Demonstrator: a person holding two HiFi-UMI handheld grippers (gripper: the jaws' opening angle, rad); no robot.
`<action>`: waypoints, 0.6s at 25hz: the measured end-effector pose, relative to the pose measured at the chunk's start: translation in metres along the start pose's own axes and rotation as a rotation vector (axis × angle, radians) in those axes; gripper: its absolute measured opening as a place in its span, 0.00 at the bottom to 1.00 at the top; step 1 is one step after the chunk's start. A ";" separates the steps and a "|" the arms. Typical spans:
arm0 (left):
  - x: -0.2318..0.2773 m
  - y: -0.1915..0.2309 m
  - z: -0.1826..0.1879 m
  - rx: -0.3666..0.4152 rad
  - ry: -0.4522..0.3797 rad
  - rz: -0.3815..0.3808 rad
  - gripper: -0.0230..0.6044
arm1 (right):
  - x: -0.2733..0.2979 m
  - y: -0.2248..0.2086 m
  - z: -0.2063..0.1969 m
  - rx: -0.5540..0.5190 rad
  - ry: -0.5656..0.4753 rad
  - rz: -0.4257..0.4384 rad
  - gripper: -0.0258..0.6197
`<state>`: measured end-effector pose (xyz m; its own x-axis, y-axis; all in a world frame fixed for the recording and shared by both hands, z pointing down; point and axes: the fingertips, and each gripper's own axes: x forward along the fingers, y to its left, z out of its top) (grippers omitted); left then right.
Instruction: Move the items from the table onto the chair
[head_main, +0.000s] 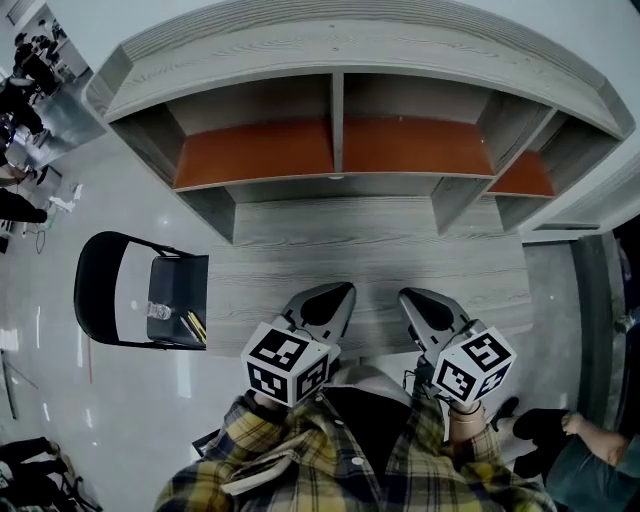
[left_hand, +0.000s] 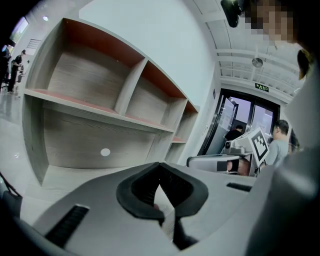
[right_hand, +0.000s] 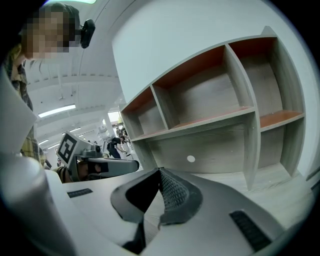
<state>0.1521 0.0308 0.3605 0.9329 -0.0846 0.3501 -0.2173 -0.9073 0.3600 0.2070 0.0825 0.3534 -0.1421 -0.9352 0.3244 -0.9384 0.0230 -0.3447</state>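
Head view: tabletop (head_main: 380, 250) looks bare, nothing left on it that I can make out, and the shelf unit (head_main: 340, 60) behind it is empty too. Chair (head_main: 100, 290) sits well left of the tabletop; on its seat there's a small clear item (head_main: 158, 310) and, just right of it, a yellow-and-black item (head_main: 194, 325), too small to identify. Left tongs (head_main: 340, 290) and right tongs (head_main: 408, 296) are side by side over the near edge of the tabletop, close to the person's body, both pointing far and well away from the chair. Left gripper view: jaws meet at the tip, closed, and nothing is pinched between them; only bare tabletop and empty shelves are ahead. Right gripper view: same, jaws closed tip to tip on nothing, bare wood ahead, other gripper off to the left. My read: the transfer step looks done, the items are on the chair and both tongs are empty and parked. Next move, if any: check the tabletop corners hidden behind the grippers. If something turns up, open one pair of tongs, grip it, swing left and set it on the seat clear of the two items already there.
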 end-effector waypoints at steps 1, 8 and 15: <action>-0.002 0.001 0.000 -0.002 -0.001 0.003 0.04 | 0.001 0.002 0.000 -0.001 -0.001 0.004 0.07; -0.007 0.003 0.000 -0.008 -0.011 0.003 0.04 | 0.002 0.008 0.000 0.004 -0.002 0.003 0.07; -0.007 0.003 -0.003 -0.014 -0.014 0.004 0.04 | 0.000 0.011 -0.004 0.004 0.000 0.000 0.07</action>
<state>0.1438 0.0296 0.3617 0.9358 -0.0941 0.3397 -0.2251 -0.9011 0.3706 0.1955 0.0844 0.3527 -0.1420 -0.9352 0.3245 -0.9370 0.0213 -0.3486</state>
